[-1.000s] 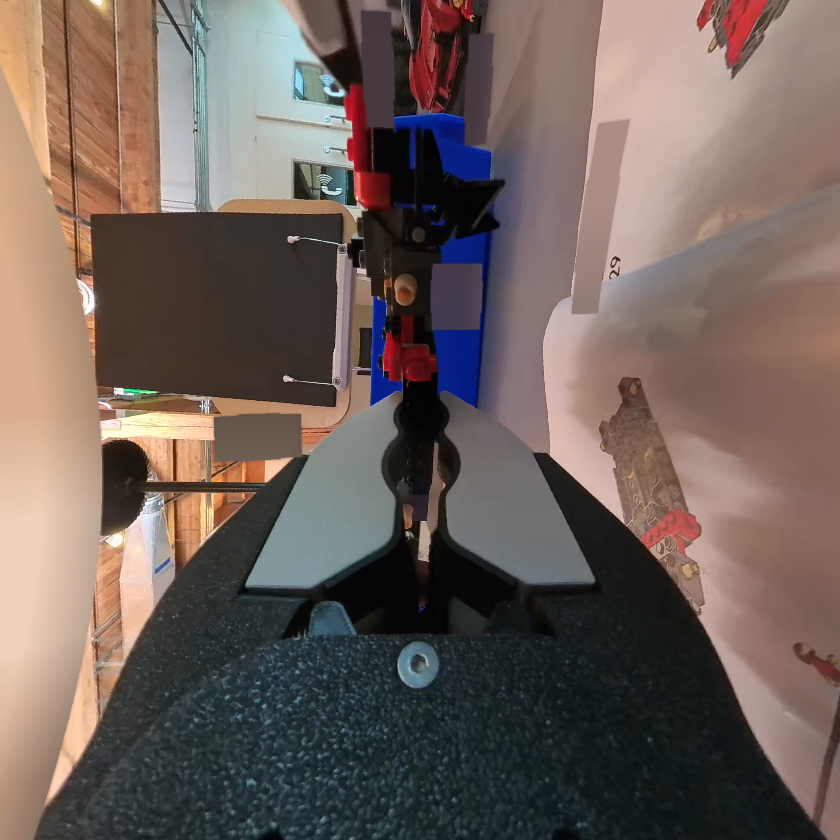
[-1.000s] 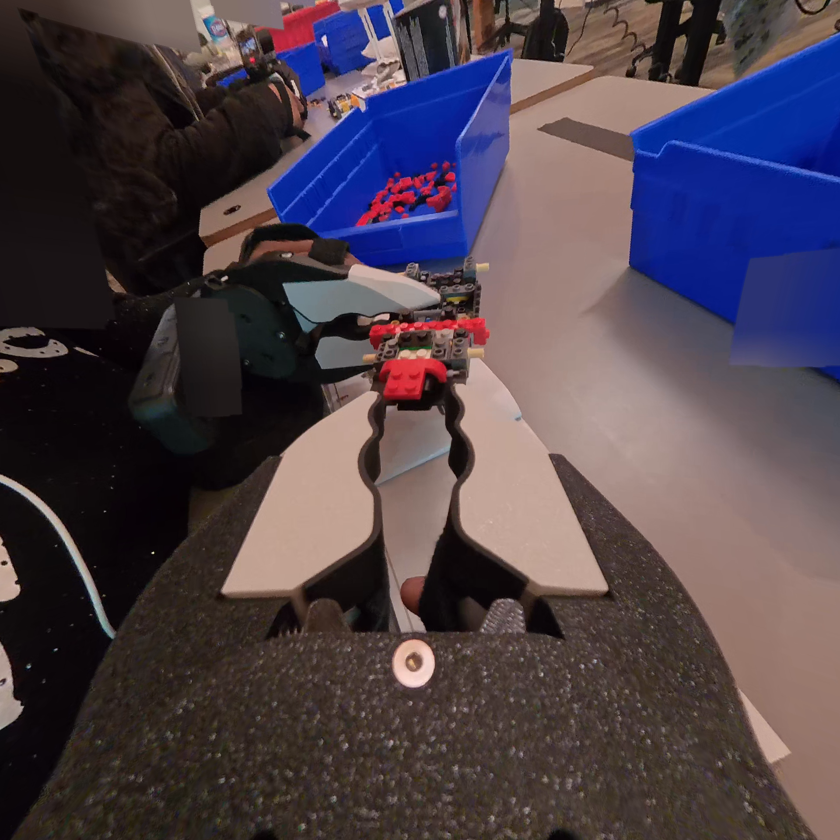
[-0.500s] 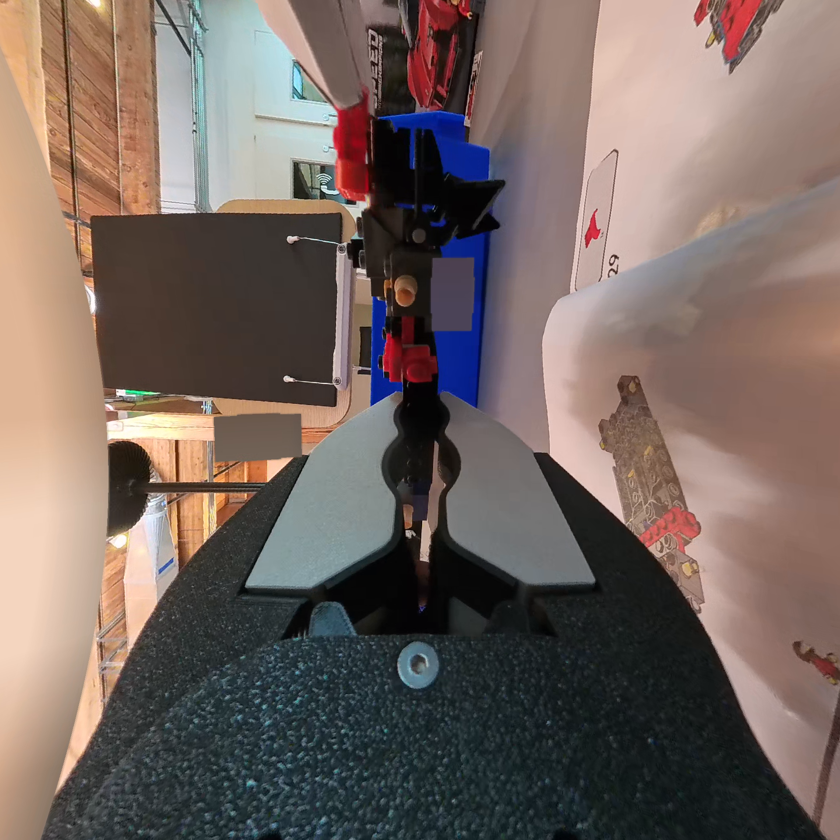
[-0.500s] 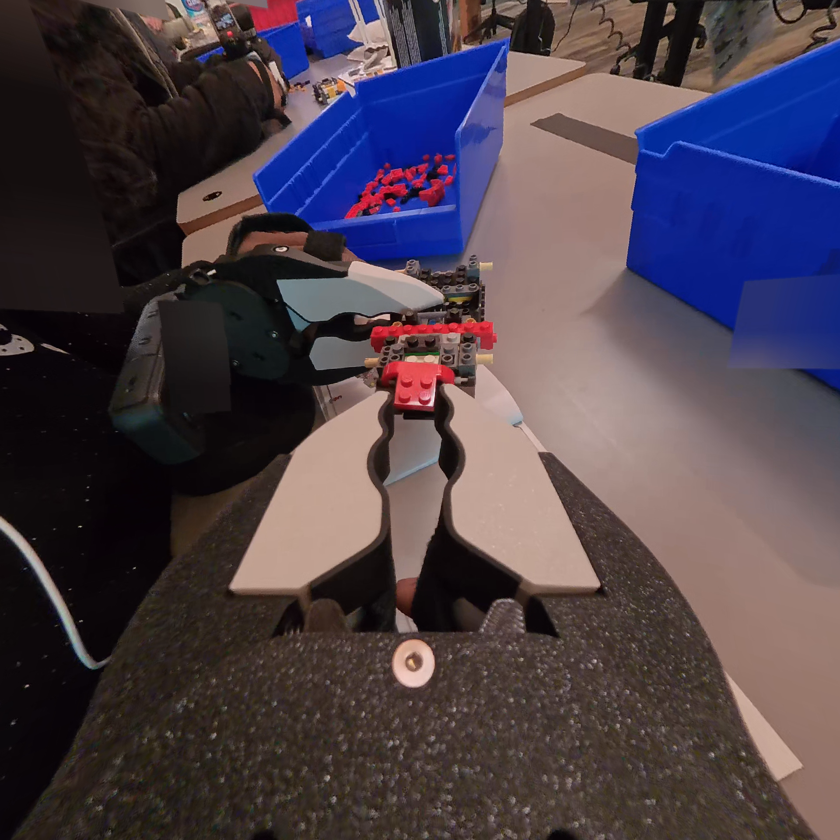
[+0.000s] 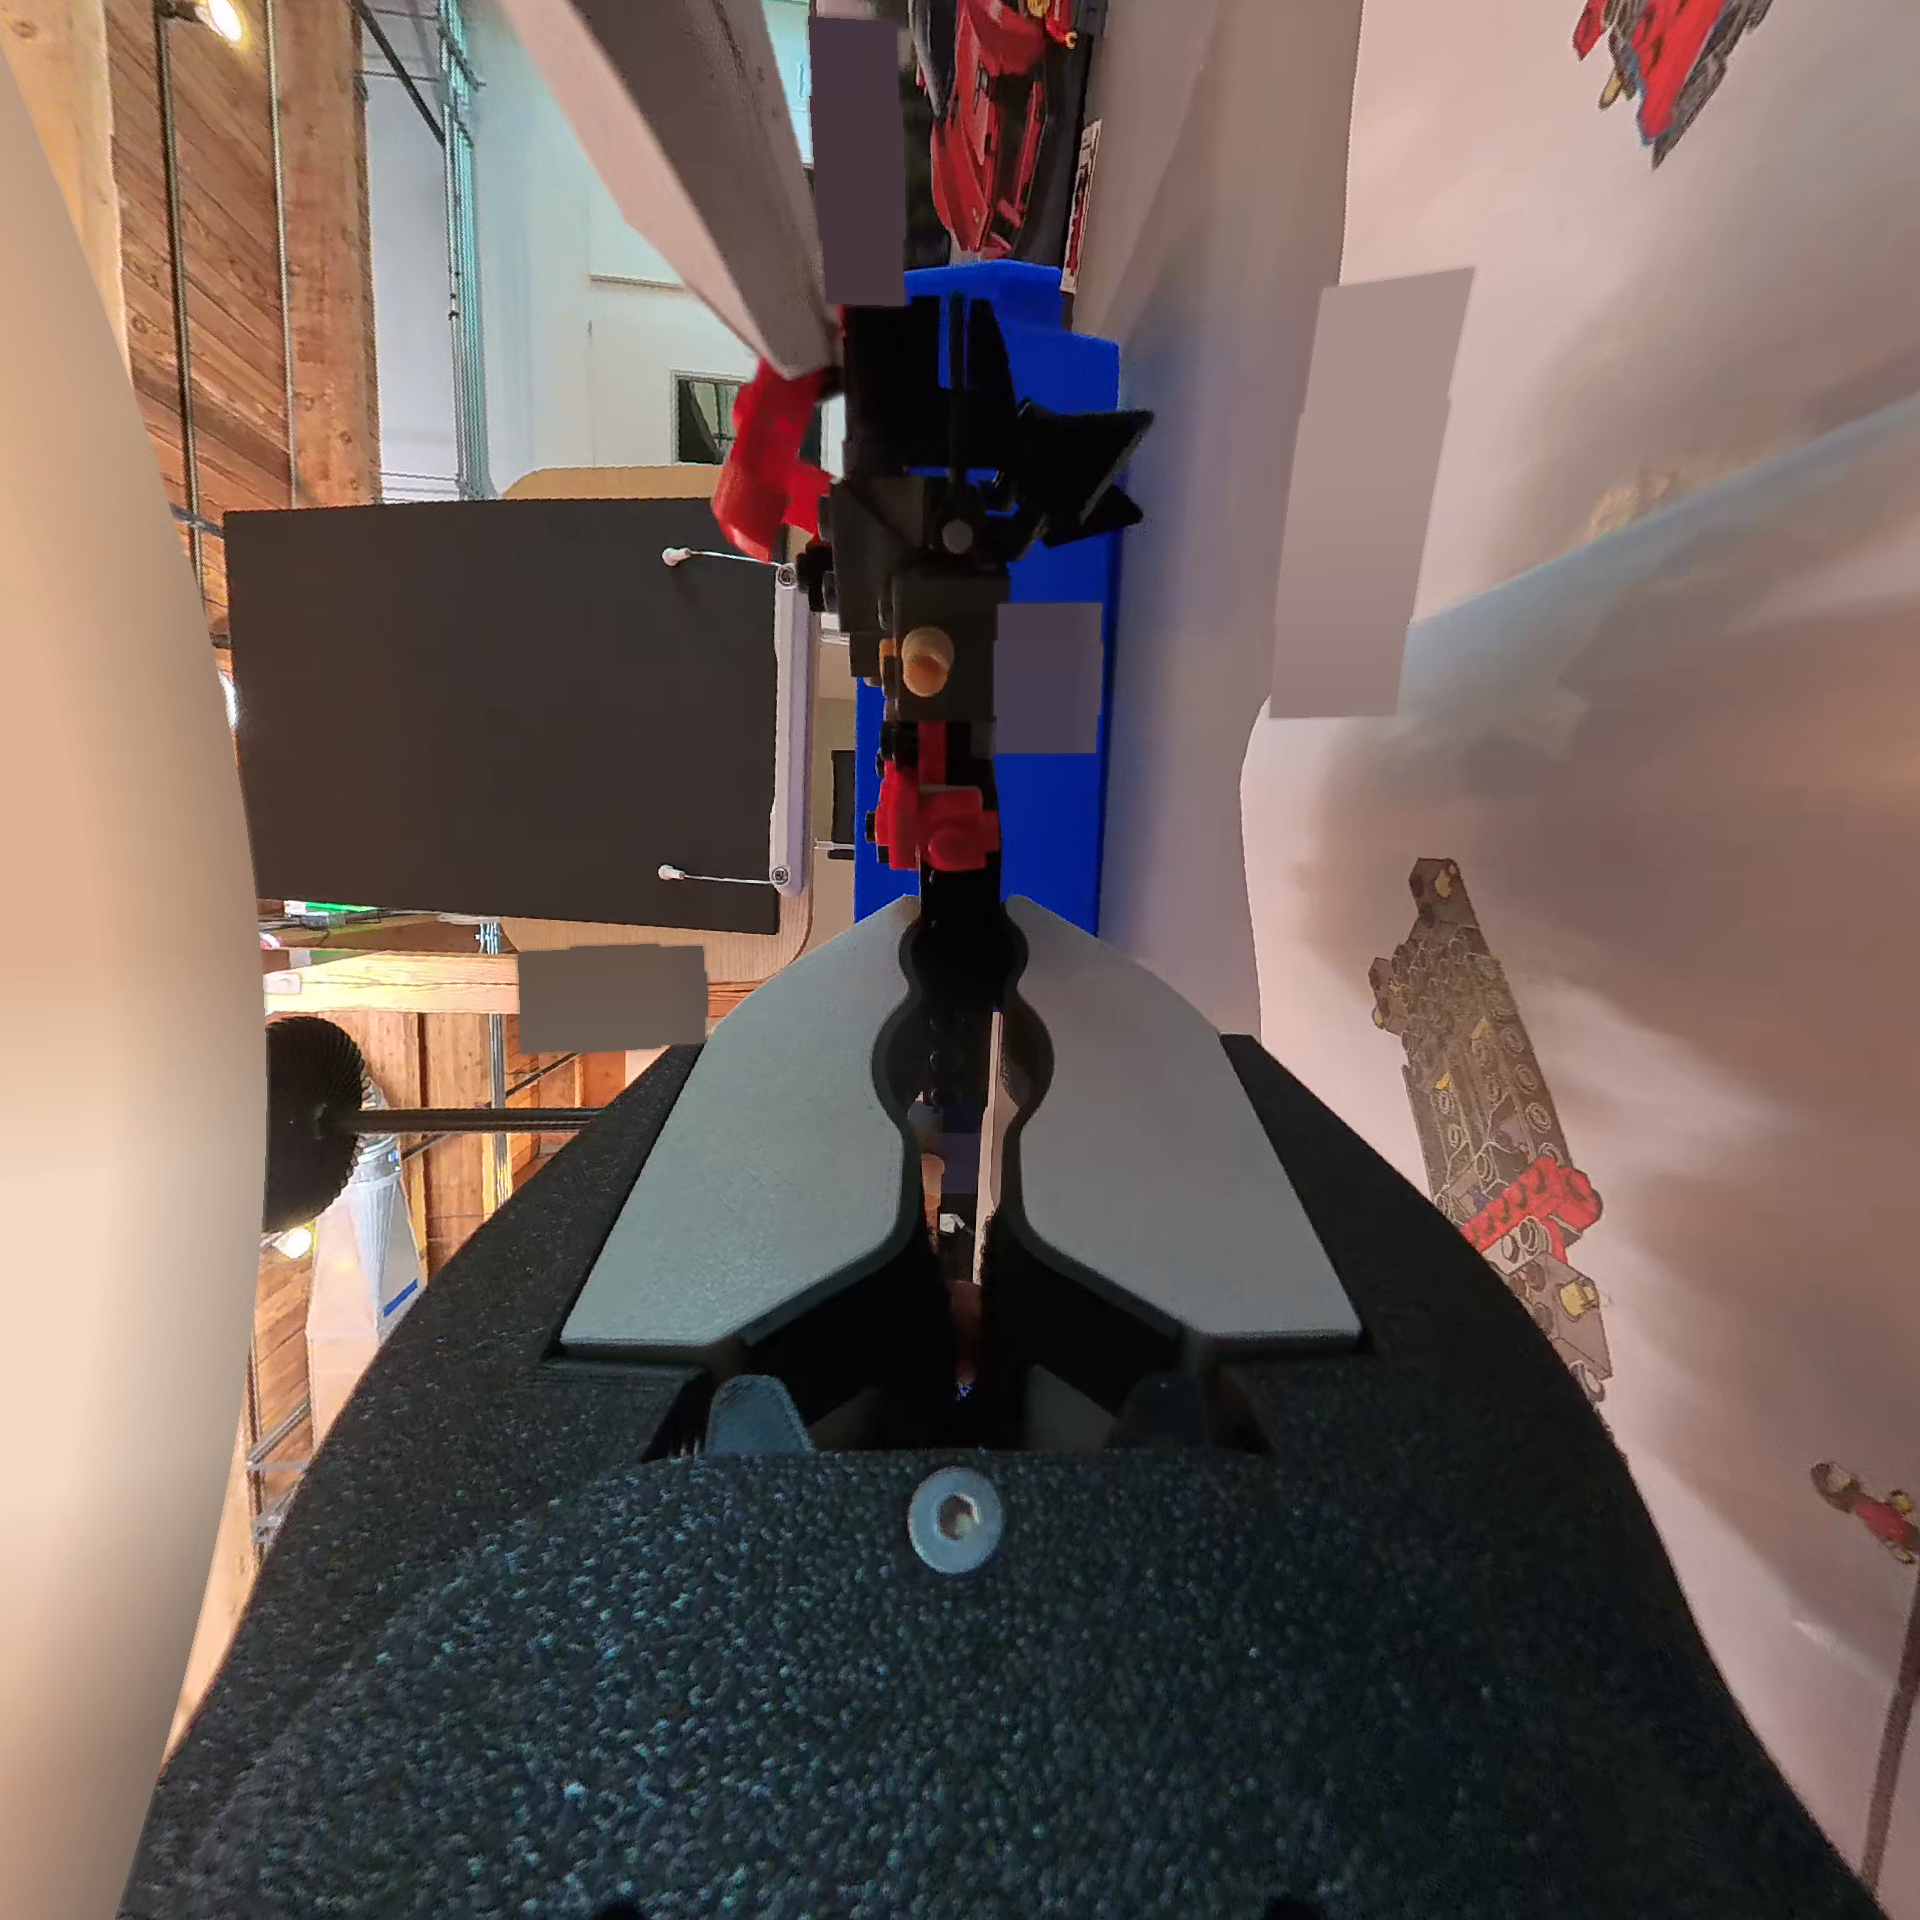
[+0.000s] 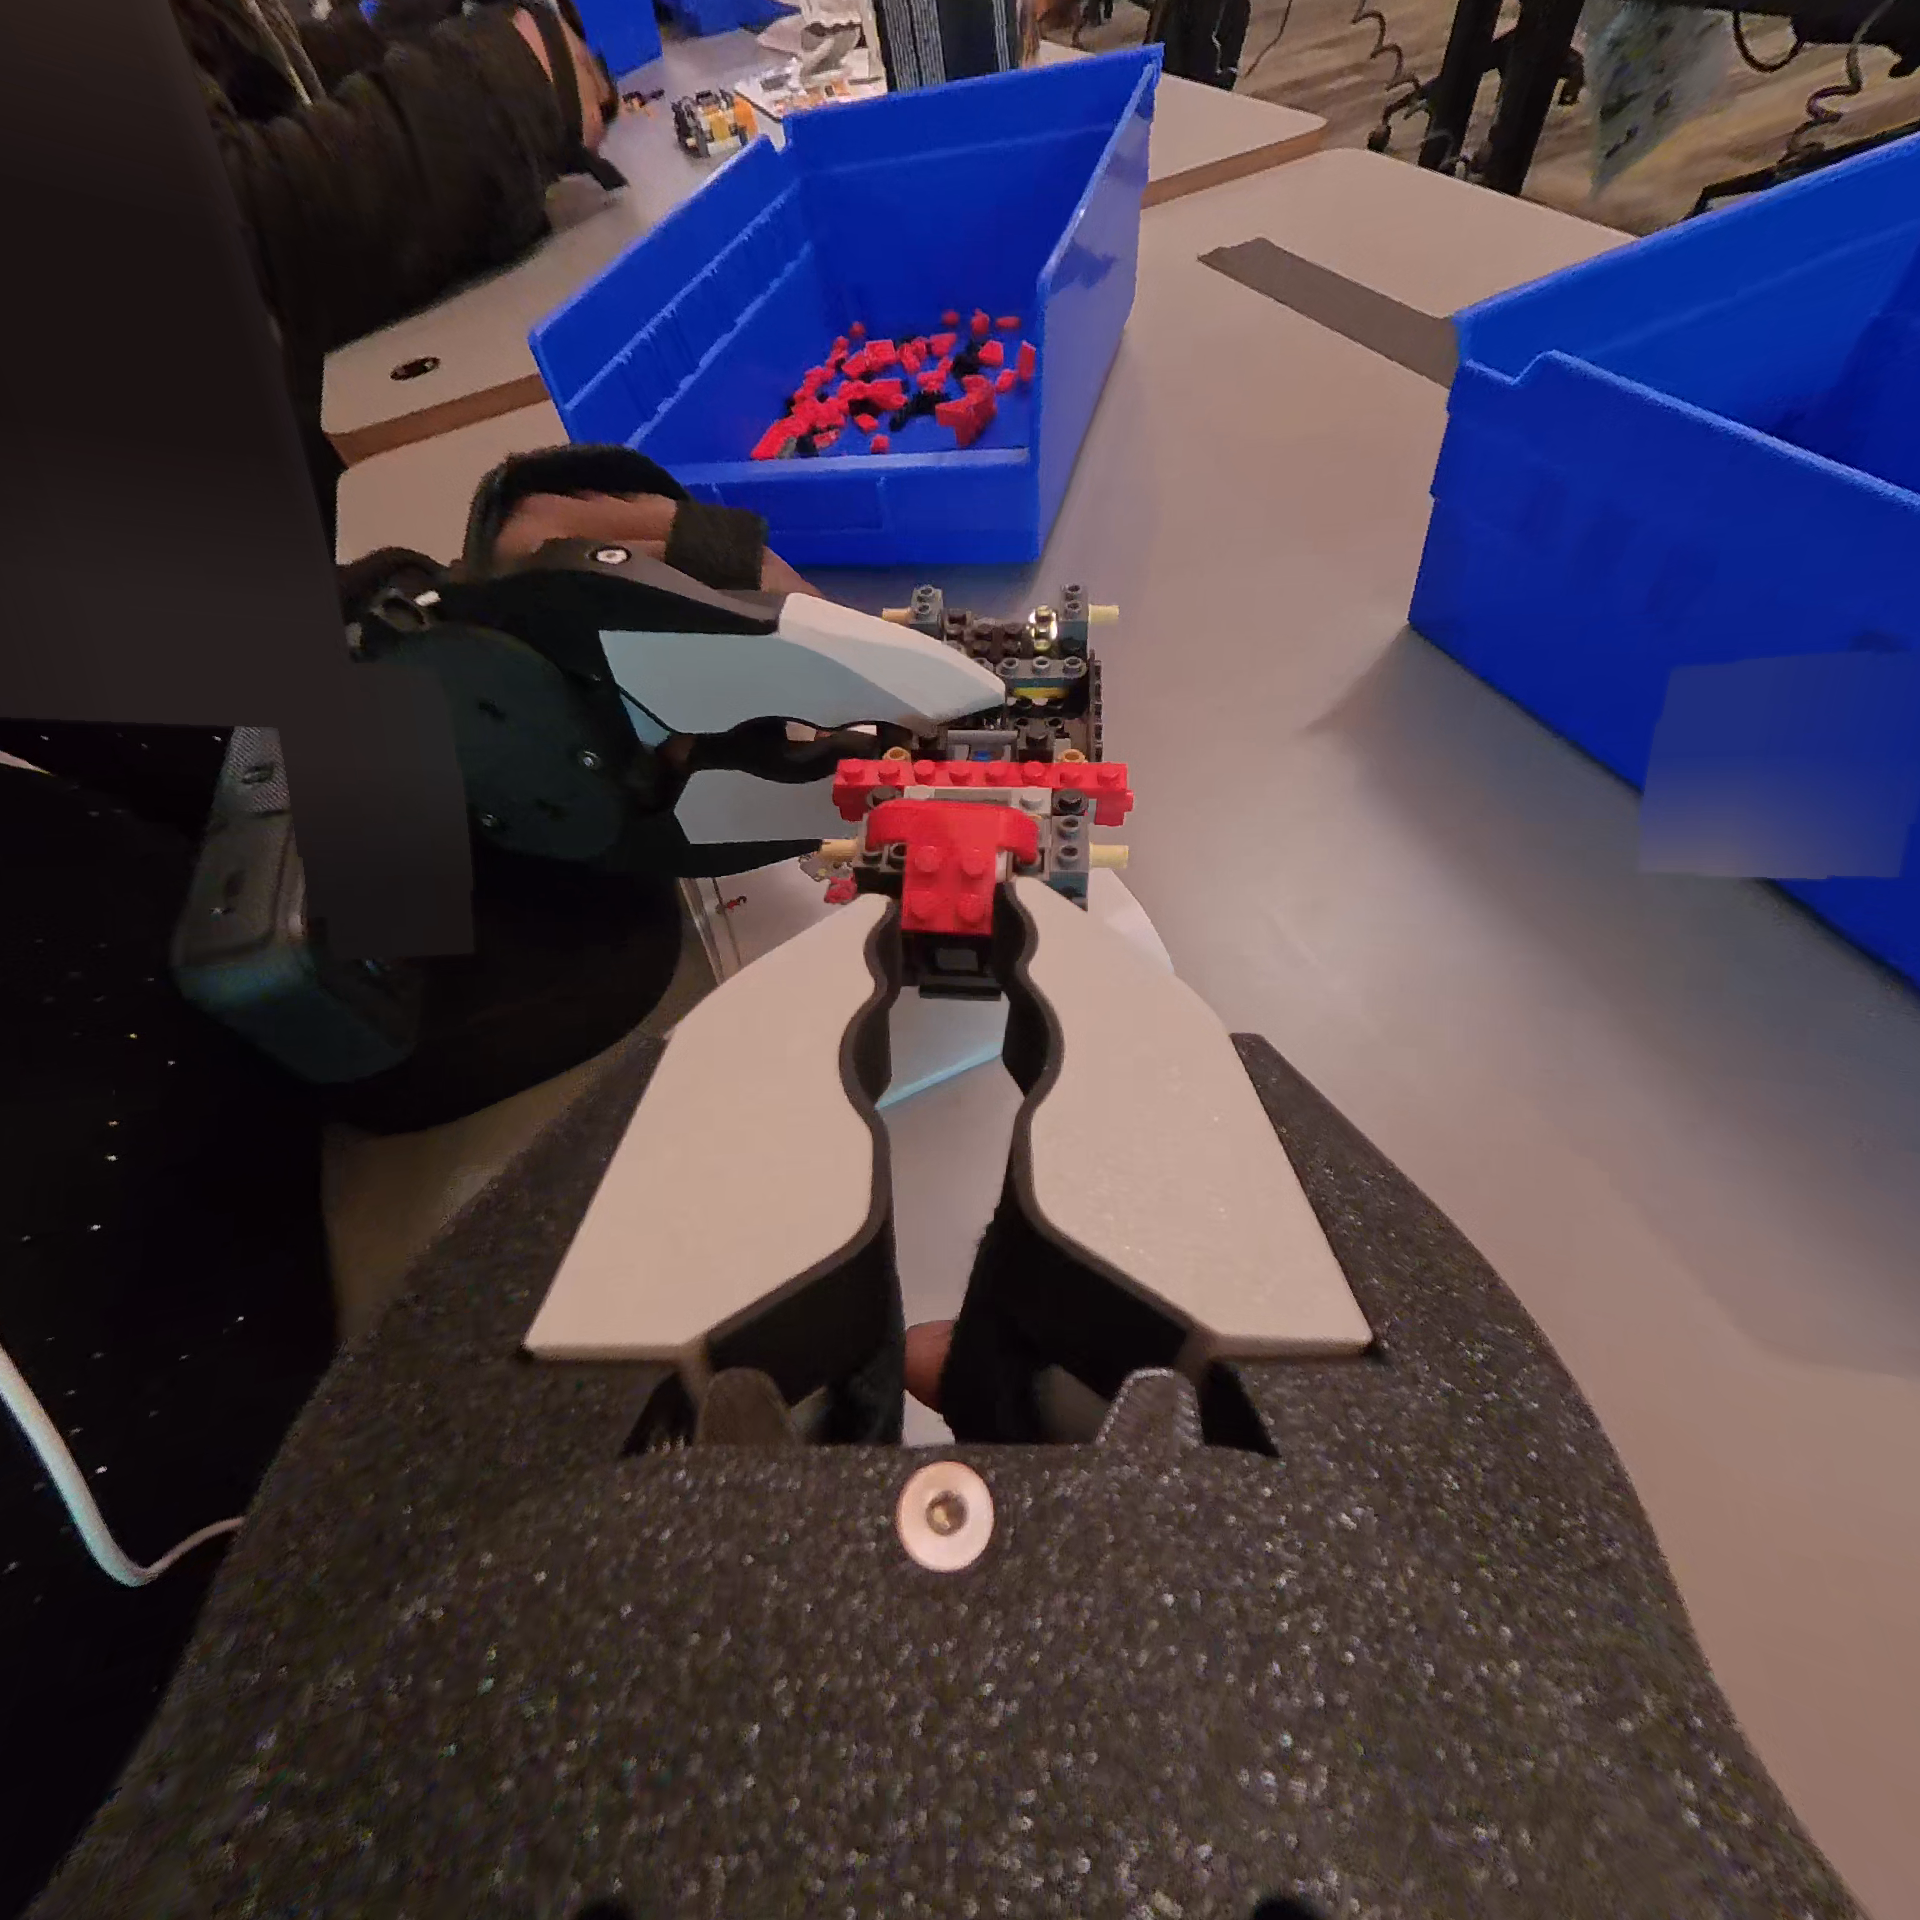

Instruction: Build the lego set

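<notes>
While the left gripper is clamping the lego model edge-on from its side, its jaws are nearly closed on the model's thin black plate, with the rest of the build sticking out past the fingertips. Right gripper is coming in square to it, jaws pinching a red studded piece that is pressing against the model's near end, just below the long red bar. Model is being held off the grey table, between the two grippers. Ahead of the right gripper, well apart, a blue bin is holding loose red and black parts. A second blue bin is sitting off to its right. To the left gripper's right side, the instruction sheet is showing a printed build diagram.
</notes>
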Action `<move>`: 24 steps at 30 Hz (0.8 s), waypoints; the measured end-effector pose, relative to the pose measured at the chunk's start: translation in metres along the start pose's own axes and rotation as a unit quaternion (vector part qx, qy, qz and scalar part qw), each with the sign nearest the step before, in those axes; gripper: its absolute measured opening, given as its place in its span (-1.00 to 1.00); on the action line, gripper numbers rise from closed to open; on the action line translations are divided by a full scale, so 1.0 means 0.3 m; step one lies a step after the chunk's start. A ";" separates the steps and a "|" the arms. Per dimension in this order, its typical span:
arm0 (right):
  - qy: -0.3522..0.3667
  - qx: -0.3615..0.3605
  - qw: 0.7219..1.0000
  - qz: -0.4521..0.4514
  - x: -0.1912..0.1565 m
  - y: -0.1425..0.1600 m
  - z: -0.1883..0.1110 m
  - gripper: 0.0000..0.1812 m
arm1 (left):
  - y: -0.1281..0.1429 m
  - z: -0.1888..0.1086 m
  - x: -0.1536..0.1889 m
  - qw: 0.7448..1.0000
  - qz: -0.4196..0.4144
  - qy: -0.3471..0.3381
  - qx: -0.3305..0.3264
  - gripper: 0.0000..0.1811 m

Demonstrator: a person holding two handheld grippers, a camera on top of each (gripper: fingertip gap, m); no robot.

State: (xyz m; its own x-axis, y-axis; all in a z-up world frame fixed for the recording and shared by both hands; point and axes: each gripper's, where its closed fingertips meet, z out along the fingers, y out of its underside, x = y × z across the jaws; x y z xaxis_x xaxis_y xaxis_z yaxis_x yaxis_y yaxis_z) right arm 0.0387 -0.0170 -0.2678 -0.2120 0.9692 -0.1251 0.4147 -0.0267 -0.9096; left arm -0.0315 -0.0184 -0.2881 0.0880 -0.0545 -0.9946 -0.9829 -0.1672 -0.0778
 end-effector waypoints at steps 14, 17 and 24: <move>0.030 -0.002 1.000 -0.007 0.031 -0.011 -0.038 -0.82 | 0.002 0.001 0.000 1.000 0.000 0.001 -0.002 -0.91; 0.045 -0.001 0.999 -0.005 0.056 -0.010 -0.067 -0.82 | 0.004 0.001 0.000 1.000 0.000 0.001 -0.002 -0.91; 0.055 0.002 0.999 0.001 0.076 -0.008 -0.102 -0.82 | 0.004 0.002 0.002 1.000 0.002 0.002 -0.003 -0.91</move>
State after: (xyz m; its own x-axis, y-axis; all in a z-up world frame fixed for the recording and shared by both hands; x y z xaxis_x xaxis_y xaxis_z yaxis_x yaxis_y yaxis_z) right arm 0.0600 0.0128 -0.2563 -0.1132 0.9900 -0.0838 0.4114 -0.0300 -0.9110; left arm -0.0329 -0.0180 -0.2890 0.0854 -0.0585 -0.9946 -0.9821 -0.1733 -0.0741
